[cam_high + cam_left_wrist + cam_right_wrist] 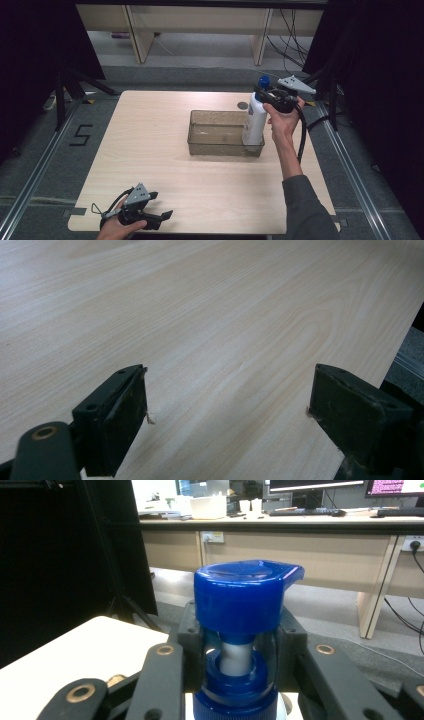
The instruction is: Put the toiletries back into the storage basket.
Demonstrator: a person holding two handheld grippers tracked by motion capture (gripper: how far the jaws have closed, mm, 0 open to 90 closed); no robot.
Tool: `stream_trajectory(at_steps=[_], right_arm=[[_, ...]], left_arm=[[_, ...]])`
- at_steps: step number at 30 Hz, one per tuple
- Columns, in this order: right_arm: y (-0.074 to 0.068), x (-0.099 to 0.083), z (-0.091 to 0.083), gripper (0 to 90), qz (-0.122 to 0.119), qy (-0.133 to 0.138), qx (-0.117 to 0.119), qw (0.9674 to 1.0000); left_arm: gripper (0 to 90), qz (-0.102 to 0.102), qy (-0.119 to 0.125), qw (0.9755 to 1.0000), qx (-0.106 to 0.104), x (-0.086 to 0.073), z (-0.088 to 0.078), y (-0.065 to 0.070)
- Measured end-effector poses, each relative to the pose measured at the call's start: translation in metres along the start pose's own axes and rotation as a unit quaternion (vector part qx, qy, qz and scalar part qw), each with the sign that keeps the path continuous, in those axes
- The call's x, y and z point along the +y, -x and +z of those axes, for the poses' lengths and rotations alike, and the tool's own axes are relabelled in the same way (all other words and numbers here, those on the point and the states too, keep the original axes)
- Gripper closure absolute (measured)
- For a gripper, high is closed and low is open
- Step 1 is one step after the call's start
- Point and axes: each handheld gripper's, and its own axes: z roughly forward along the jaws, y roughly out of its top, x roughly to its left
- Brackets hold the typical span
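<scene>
- Step in hand, as judged: lowering the pump bottle (254,122) into the clear plastic bin (206,146) at the middle of the table (150,150).
- The bottle stood upright at the bin's right end, its white body showing against the right wall. Whether its base had reached the bin floor could not be told from the high view.
- The right gripper (266,96) held the bottle high up, at the neck just under the blue pump head (245,595). In the right gripper view the jaws sat closed on either side of the neck, with the blue collar (235,692) below them.
- To do this well: keep the bottle vertical and bring it straight down, clear of the bin's right and near walls. A grip this high lets the heavy body swing, so go slowly.
- Release only once the base sits flat on the bin floor, then lift the jaws upward past the pump head without catching its spout.
- Risk, as judged: a tall bottle near the wall may tip if let go while tilted.
- The left gripper (150,212) lay at the near left edge of the table, well apart from the bin. Its jaws stood wide open with nothing between them, bare wood showing in the gap.
</scene>
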Motion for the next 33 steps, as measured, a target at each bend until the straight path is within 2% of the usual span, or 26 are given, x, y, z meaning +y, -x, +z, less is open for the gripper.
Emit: stream_trajectory(at_steps=[6, 7, 8, 9, 10, 11, 12, 13, 16, 20, 24, 25, 28, 29, 31, 33], right_arm=[[0.001, -0.005, 0.000, 66.0, -0.002, -0.001, 0.002, 1.0000], [0.001, -0.005, -0.001, 66.0, -0.003, -0.002, 0.003, 1.0000], [0.001, -0.006, -0.001, 66.0, -0.004, -0.001, 0.003, 1.0000], [-0.001, -0.006, -0.002, 66.0, 0.007, -0.004, 0.005, 1.0000], [0.000, -0.006, -0.002, 66.0, -0.003, 0.000, 0.003, 1.0000], [0.000, -0.007, -0.002, 66.0, -0.008, 0.002, 0.006, 0.9999], [-0.001, -0.008, -0.003, 66.0, -0.010, 0.005, 0.006, 0.9999], [-0.003, -0.008, -0.004, 66.0, -0.003, -0.001, 0.004, 1.0000], [-0.003, -0.011, -0.007, 65.8, -0.017, 0.008, 0.008, 0.9998], [-0.006, -0.013, -0.011, 65.7, -0.018, 0.009, 0.013, 0.9997], [-0.007, -0.015, -0.013, 65.7, -0.024, 0.014, 0.009, 0.9996], [-0.008, -0.015, -0.013, 65.6, -0.018, 0.012, 0.008, 0.9997], [-0.008, -0.016, -0.014, 65.6, -0.018, 0.013, 0.009, 0.9997], [-0.007, -0.016, -0.015, 65.6, -0.026, 0.014, 0.006, 0.9996], [-0.009, -0.017, -0.015, 65.5, -0.018, 0.016, 0.004, 0.9997], [-0.009, -0.017, -0.016, 65.5, -0.024, 0.020, 0.005, 0.9995]], left_arm=[[14.9, 0.000, 0.001, 1.0000, 0.000, 0.000, 0.000, 0.001], [14.9, 0.004, -0.008, 1.0000, -0.003, 0.000, -0.001, 0.000], [14.9, 0.003, -0.005, 1.0000, -0.003, 0.000, -0.001, 0.000], [14.9, 0.000, 0.002, 1.0000, 0.000, 0.000, 0.000, 0.001], [14.9, 0.009, -0.009, 0.9999, 0.005, 0.000, -0.001, -0.001], [14.9, 0.000, -0.005, 1.0000, -0.002, 0.000, 0.000, 0.000], [14.9, 0.001, -0.004, 1.0000, -0.002, 0.000, 0.000, 0.001], [14.9, 0.004, -0.006, 1.0000, -0.001, 0.000, 0.000, 0.000], [14.9, 0.005, -0.004, 1.0000, 0.003, 0.000, -0.001, 0.001], [14.9, 0.008, -0.007, 0.9999, 0.005, 0.000, -0.001, 0.000], [14.9, 0.008, -0.007, 0.9999, 0.001, 0.000, -0.001, 0.001], [14.9, 0.004, -0.003, 1.0000, 0.002, 0.000, 0.000, 0.001], [14.9, 0.005, -0.008, 1.0000, 0.001, 0.000, -0.001, 0.000], [14.9, 0.006, -0.006, 1.0000, 0.002, 0.000, -0.001, 0.001], [14.9, 0.005, -0.005, 1.0000, 0.002, 0.000, 0.000, 0.001], [14.9, 0.005, -0.005, 1.0000, 0.001, 0.000, 0.000, 0.001]])
